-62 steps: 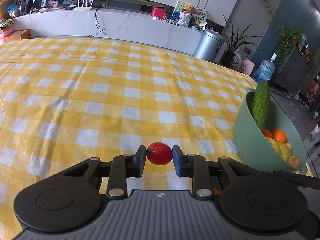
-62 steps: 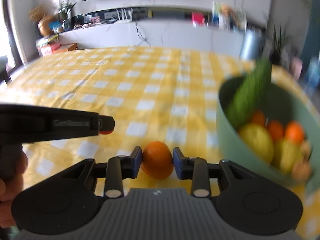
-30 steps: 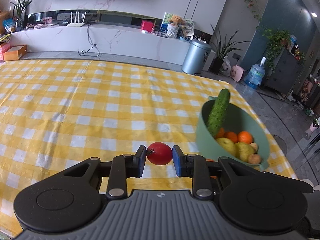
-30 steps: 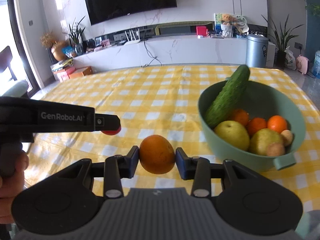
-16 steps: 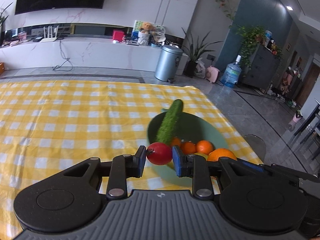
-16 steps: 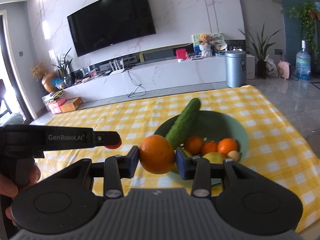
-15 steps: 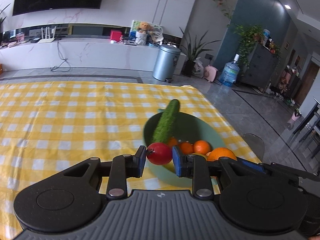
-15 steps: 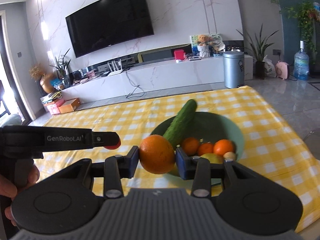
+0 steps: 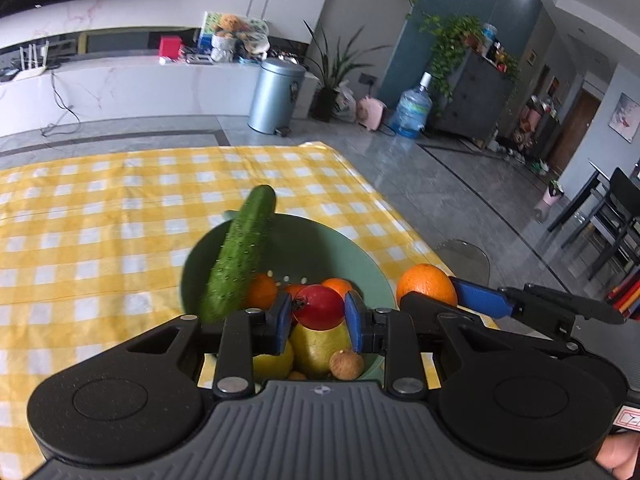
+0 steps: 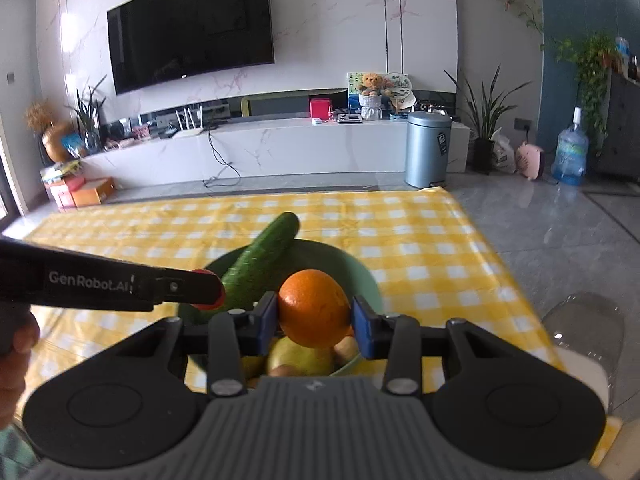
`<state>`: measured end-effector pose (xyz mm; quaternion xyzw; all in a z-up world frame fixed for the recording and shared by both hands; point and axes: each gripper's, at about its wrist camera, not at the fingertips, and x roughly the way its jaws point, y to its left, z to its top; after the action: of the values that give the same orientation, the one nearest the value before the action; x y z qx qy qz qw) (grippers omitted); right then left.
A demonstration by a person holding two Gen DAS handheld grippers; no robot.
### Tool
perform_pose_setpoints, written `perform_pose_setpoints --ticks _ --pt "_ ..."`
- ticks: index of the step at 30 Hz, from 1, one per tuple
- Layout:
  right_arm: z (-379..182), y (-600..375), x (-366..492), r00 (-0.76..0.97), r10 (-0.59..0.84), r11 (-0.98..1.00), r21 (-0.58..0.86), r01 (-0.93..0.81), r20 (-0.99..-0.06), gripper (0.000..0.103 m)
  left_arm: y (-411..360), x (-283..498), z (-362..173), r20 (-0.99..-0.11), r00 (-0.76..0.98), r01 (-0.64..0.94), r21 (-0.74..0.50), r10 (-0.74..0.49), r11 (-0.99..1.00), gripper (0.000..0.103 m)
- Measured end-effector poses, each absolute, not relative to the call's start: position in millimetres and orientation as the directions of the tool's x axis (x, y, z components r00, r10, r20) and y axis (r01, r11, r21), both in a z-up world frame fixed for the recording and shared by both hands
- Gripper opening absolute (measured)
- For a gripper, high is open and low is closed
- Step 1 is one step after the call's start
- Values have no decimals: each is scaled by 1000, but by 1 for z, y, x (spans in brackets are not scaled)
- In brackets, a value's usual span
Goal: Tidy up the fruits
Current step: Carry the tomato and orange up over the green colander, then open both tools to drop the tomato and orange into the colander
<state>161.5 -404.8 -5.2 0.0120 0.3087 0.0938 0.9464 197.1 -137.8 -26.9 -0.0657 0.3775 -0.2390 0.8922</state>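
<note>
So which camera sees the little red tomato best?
The left wrist view. There the tomato sits whole between the left claw pads, close up, above the green bowl. The right wrist view shows only a red sliver peeking out behind the left claw's finger.

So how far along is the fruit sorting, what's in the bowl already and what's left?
Done: the round green bowl already holds a long green cucumber, small oranges and yellow-green pears. In hand: the left gripper is shut on a small red tomato and the right gripper on a large orange, both above the bowl. Left: releasing both. No other loose fruit shows on the checked cloth.
</note>
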Motion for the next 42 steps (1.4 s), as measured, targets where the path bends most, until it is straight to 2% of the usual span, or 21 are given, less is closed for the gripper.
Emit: perform_pose_setpoints --ticks 11,22,30,35,42 --pt "-30 -408 205 738 200 972 35 -233 -645 37 -146 236 -60 -705 508 368 -343 -496 864 32" --pt "-45 -402 232 714 216 960 10 -281 -666 37 -150 265 -91 -767 427 337 -357 -479 871 32" --pt "-52 -403 241 699 228 956 20 -292 -678 37 -153 267 -93 -782 411 359 -333 -468 872 32" --pt "-56 -408 245 677 255 954 64 -295 -690 37 -148 268 -93 -776 407 355 -351 -481 866 40" --pt "-50 -402 253 680 284 943 70 -325 -676 37 -135 266 -77 -759 452 306 -362 -469 881 42"
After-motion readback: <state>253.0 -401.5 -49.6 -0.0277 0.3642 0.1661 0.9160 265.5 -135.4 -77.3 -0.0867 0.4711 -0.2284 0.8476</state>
